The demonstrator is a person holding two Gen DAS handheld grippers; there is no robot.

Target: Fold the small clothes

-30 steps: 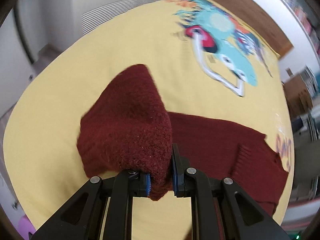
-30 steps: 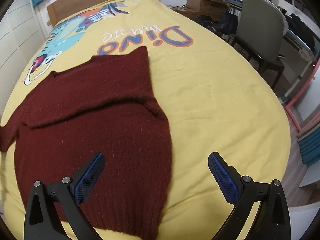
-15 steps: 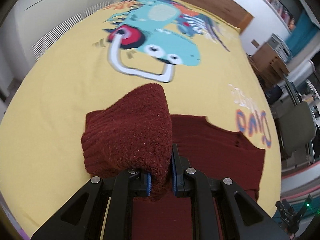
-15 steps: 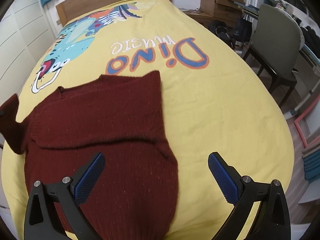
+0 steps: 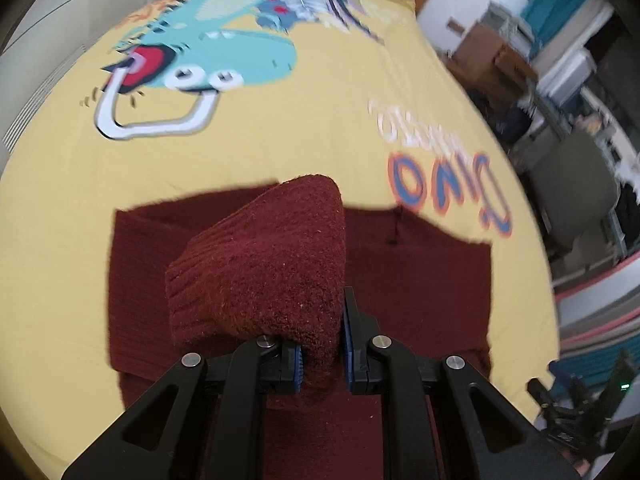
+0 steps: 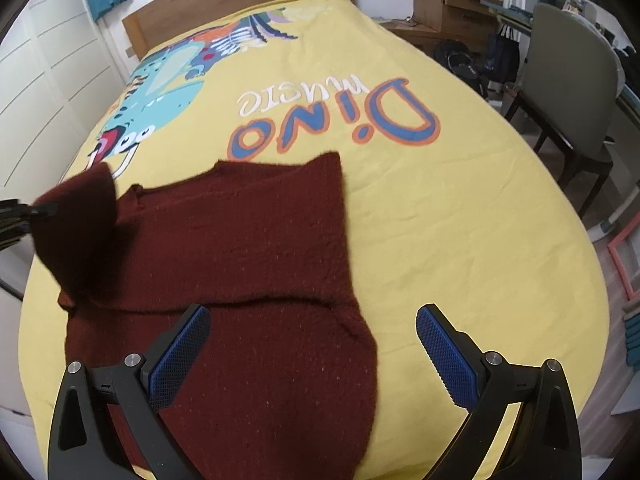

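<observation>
A dark red knitted sweater (image 6: 248, 264) lies spread on a yellow bedspread (image 6: 460, 216). My left gripper (image 5: 322, 354) is shut on the sweater's sleeve (image 5: 276, 264) and holds it bunched up above the sweater's body (image 5: 420, 272). In the right wrist view the lifted sleeve (image 6: 80, 236) hangs at the far left over the sweater's left edge. My right gripper (image 6: 312, 344) is open and empty, above the sweater's lower right part, one finger over the knit and one over the bedspread.
The bedspread carries a dinosaur print (image 5: 208, 52) and "Dino music" lettering (image 6: 340, 116). A wooden headboard (image 6: 240, 4) stands at the far end. A grey chair (image 6: 568, 92) and desk furniture (image 6: 452, 4) stand right of the bed. White wardrobe doors (image 6: 44, 92) are on the left.
My left gripper has carried the sleeve to the right, from beside the sweater to over its body. My right gripper has stayed open and drifted slightly forward.
</observation>
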